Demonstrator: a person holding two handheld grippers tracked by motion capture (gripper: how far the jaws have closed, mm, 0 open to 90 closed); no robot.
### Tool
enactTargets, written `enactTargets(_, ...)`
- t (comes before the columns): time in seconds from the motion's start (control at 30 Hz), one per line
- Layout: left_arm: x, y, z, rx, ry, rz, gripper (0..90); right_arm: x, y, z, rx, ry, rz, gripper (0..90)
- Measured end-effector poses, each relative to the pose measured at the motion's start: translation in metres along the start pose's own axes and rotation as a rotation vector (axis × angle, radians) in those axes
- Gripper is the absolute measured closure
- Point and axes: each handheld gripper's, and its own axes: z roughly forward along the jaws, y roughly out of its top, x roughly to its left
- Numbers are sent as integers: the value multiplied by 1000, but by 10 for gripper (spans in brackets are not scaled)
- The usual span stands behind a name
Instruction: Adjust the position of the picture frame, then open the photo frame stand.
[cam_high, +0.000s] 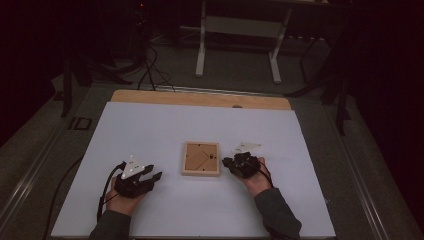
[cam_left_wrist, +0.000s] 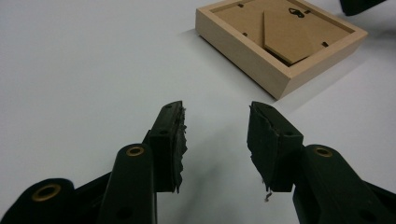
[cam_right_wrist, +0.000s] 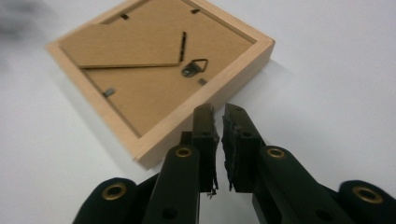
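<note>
Table (cam_high: 150, 125) white, wooden at the far edge. Left gripper (cam_left_wrist: 215, 119) resting near the front-left, jaws apart, nothing between. Picture frame (cam_high: 201, 158) lying face down mid-table, backing up. Right gripper (cam_right_wrist: 219, 119) just beside the frame's edge, jaws barely parted, holding nothing.

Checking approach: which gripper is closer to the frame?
The right gripper: its jaws, a narrow slit apart, sit beside the frame's right edge. The left gripper, jaws wide, is farther off.
</note>
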Motion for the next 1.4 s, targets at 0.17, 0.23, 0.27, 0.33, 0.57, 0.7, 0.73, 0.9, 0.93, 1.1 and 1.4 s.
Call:
enactTargets(0.17,1,0,-2,-5,6,-2,561,10,-8,-6,-12,24,-35,794)
enactTargets(0.23,2,0,-2,-6,9,-4,557,12,-11,-10,-16,30,-41,784)
enactTargets(0.27,2,0,-2,-9,10,-6,556,13,-13,-10,-18,32,-40,780)
enactTargets(0.33,2,0,-2,-12,7,-5,547,14,-16,-14,-20,33,-41,763)
enactTargets(0.57,-4,1,0,0,-5,28,521,13,-24,-20,-51,38,-24,714)
enactTargets(0.7,-4,2,1,-1,-44,25,528,14,-30,-20,-56,37,-18,691)
enactTargets(0.73,-6,4,1,1,-61,34,546,13,-30,-20,-64,31,-11,680)
enactTargets(0.9,-11,14,0,6,-139,49,557,13,-28,-22,-91,34,1,680)
enactTargets(0.93,-13,16,1,11,-149,60,563,13,-28,-22,-91,35,-1,680)
enactTargets(1.1,-19,32,4,18,-178,83,579,16,-27,-22,-92,34,-12,685)
enactTargets(1.4,-24,65,19,52,-168,119,635,20,-17,-22,-117,36,-41,737)
